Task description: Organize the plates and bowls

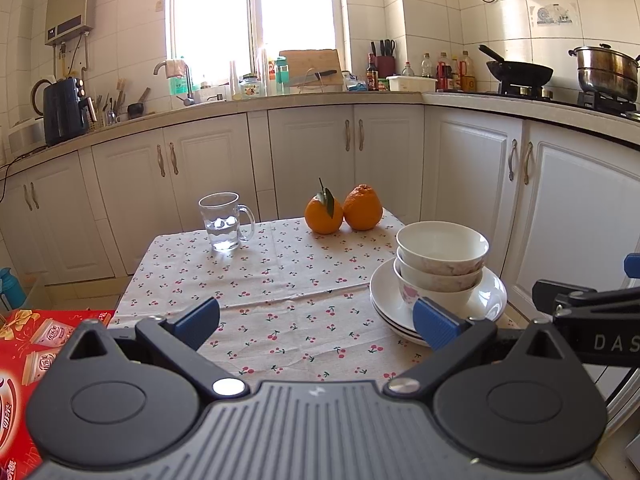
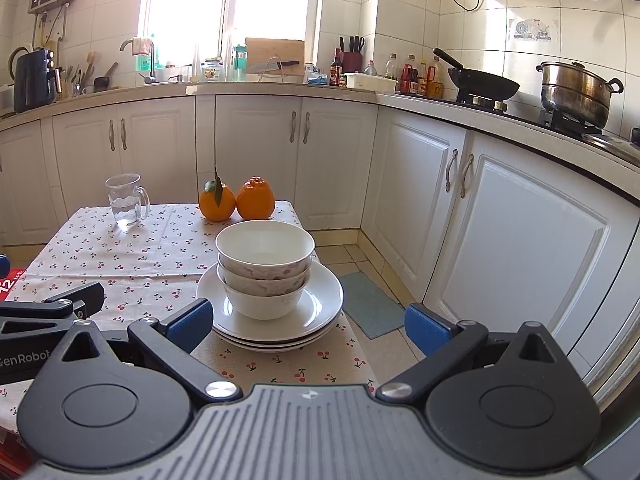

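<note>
Three white bowls (image 1: pixel 442 266) (image 2: pixel 264 268) are nested in a stack on a pile of white plates (image 1: pixel 490 300) (image 2: pixel 320 308) at the right side of the small table. My left gripper (image 1: pixel 316 320) is open and empty, above the table's near edge, left of the pile. My right gripper (image 2: pixel 306 324) is open and empty, just in front of the pile, its left finger (image 2: pixel 190 320) close to the plates' rim. The right gripper's arm shows at the right edge of the left wrist view.
A glass mug with water (image 1: pixel 224 222) (image 2: pixel 126 200) and two oranges (image 1: pixel 342 210) (image 2: pixel 238 200) stand at the table's far side on the cherry-print cloth (image 1: pixel 280 280). A red carton (image 1: pixel 24 360) lies left. White cabinets (image 2: pixel 500 216) stand right; a green mat (image 2: pixel 370 304) lies on the floor.
</note>
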`<control>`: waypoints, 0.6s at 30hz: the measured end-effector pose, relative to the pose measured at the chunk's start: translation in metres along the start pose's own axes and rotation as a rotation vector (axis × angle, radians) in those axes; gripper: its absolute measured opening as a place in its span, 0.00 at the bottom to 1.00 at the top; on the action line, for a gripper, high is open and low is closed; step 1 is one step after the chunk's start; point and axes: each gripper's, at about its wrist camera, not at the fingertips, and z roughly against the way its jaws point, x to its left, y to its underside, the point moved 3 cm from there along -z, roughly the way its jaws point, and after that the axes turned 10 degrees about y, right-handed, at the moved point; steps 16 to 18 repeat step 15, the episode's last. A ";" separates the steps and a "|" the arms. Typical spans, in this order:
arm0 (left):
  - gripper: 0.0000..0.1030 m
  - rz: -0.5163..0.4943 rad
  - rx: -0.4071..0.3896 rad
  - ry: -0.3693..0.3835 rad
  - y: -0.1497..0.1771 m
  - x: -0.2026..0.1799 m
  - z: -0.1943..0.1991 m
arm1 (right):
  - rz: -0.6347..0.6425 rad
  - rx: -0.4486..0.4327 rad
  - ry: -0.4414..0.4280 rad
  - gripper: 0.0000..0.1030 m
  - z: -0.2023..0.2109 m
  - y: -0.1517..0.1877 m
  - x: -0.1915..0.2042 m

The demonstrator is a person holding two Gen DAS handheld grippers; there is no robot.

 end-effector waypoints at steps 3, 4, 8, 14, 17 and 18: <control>0.99 0.001 0.000 0.001 0.000 0.000 0.000 | 0.000 0.000 0.000 1.00 0.000 0.000 0.000; 0.99 0.001 0.001 0.000 0.000 0.000 0.000 | 0.000 0.000 0.000 1.00 0.000 0.000 0.000; 0.99 0.001 0.003 0.000 0.000 0.000 0.000 | 0.002 0.000 -0.001 1.00 0.000 0.000 0.000; 0.99 0.003 0.004 0.000 0.001 0.001 0.001 | 0.003 0.000 -0.001 1.00 0.001 0.001 -0.001; 0.99 0.003 0.004 0.000 0.001 0.001 0.000 | 0.004 0.000 -0.001 1.00 0.001 0.001 -0.001; 0.99 0.003 0.004 0.000 0.001 0.001 0.000 | 0.004 0.000 -0.001 1.00 0.001 0.001 -0.001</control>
